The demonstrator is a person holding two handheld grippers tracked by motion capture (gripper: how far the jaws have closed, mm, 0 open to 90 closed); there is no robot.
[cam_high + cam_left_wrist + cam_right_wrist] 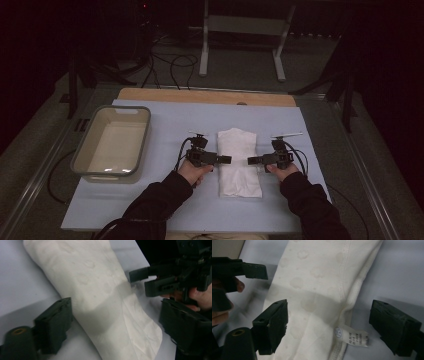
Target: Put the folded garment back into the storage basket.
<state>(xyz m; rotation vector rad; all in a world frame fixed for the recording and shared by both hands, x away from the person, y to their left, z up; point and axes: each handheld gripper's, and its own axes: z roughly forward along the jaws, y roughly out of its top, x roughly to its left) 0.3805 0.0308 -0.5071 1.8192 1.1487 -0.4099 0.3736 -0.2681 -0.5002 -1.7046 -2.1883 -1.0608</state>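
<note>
We have the left gripper (pixel 226 159) poised at the left edge of the folded white garment (pixel 239 162), jaws apart and nothing pinched between them, and the right gripper (pixel 253 160) mirrors it at the right edge, jaws likewise apart around cloth they are not yet pressing. The garment lies flat in the middle of the pale blue mat (pixel 170 200), long side running near to far, well apart from the grey tub (pixel 111 142) at the left. In the right gripper view we can see a stitched hem and a small sewn-in label (pixel 352 337) (a handy landmark for that edge). We judge this piece light, soft and floppy: it will sag and unfold if lifted by one layer. Best, we think, to bite all folded layers together at both side edges, near the middle, and keep the two hands level.
</note>
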